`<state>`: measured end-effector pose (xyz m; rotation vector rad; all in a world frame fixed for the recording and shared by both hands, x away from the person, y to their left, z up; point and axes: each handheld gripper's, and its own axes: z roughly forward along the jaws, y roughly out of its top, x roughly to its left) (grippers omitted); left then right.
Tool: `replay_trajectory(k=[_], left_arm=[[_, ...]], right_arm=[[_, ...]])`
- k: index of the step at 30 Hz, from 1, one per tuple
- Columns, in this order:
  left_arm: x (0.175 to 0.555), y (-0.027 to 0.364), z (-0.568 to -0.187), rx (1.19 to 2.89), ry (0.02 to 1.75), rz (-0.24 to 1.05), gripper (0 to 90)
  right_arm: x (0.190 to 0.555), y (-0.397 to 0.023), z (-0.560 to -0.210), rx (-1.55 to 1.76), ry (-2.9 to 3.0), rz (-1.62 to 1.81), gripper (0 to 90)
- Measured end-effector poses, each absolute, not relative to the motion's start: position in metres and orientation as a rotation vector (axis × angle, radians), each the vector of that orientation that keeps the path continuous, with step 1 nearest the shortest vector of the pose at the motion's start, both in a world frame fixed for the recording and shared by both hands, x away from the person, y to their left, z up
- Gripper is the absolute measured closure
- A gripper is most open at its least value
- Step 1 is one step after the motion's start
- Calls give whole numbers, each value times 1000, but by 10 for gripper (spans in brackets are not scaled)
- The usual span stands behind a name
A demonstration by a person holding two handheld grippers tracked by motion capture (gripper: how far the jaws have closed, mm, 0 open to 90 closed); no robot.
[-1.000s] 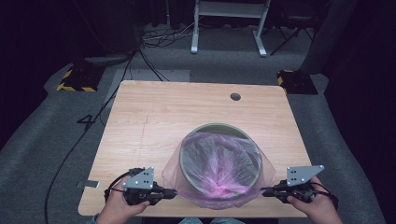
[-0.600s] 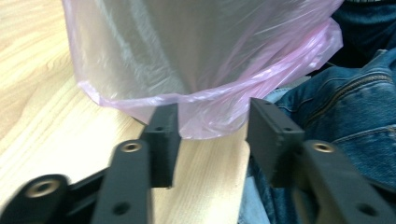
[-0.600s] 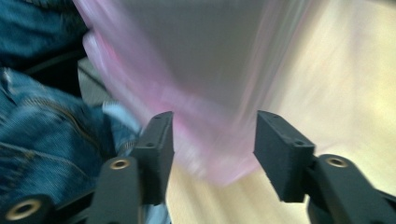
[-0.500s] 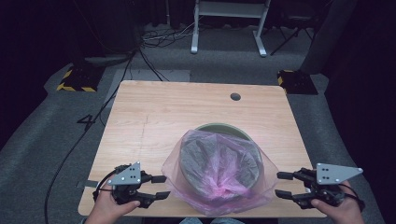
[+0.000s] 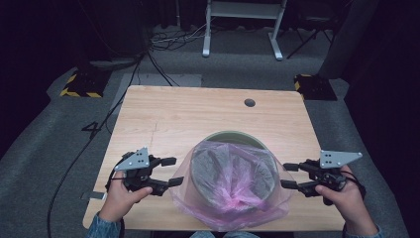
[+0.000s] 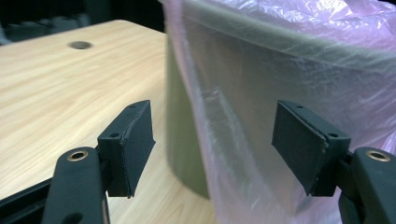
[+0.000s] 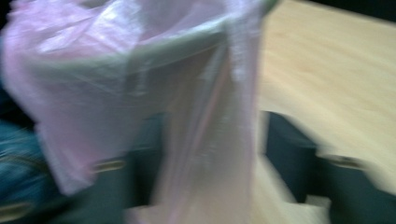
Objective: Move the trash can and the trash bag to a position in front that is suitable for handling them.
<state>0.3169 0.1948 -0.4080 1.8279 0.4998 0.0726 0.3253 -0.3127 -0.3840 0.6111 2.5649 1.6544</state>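
Observation:
A round grey-green bin (image 5: 229,137) stands near the front of the wooden table (image 5: 188,114). It is lined with a thin pink plastic bag (image 5: 233,191) whose loose film drapes over the rim and down the sides. My left gripper (image 5: 173,171) is just left of the bag, and its jaws have just been opening. In the left gripper view, the left gripper (image 6: 215,149) is open, with the bag film (image 6: 243,154) hanging slack between the pads. My right gripper (image 5: 288,175) is at the bag's right side. Its jaws have just been closing a little but stay apart, and the blurred right gripper view shows bag film (image 7: 201,140) between them.
A small round cable hole (image 5: 249,102) sits in the far part of the table. A strip of tape (image 5: 93,196) sticks out at the front left edge. Cables (image 5: 163,39) and a white frame (image 5: 242,25) lie on the floor beyond the table.
Both grippers, shut at the bag's front lower sides a second ago, have opened and let go. Both hands swung outward and moved farther from the table's front edge. The bag has spread wider.

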Motion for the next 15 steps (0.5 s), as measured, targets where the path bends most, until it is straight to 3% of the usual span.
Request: replay_trajectory(k=[3, 5, 9, 10, 15], left_arm=[[323, 186, -411, 1855, 473, 21, 326], [324, 181, -412, 1878, 460, -19, 513], [325, 176, -408, 1912, 414, -42, 848], [326, 176, -407, 1911, 418, -29, 896], [331, 179, -398, 1878, 462, 29, 900]], right_arm=[[330, -306, -385, 519, 2667, 1651, 792], [332, -300, -383, 486, 2686, 1634, 886], [335, -292, -376, 451, 2665, 1568, 900], [337, -291, -375, 456, 2645, 1562, 900], [347, -298, -364, 508, 2449, 1572, 900]])
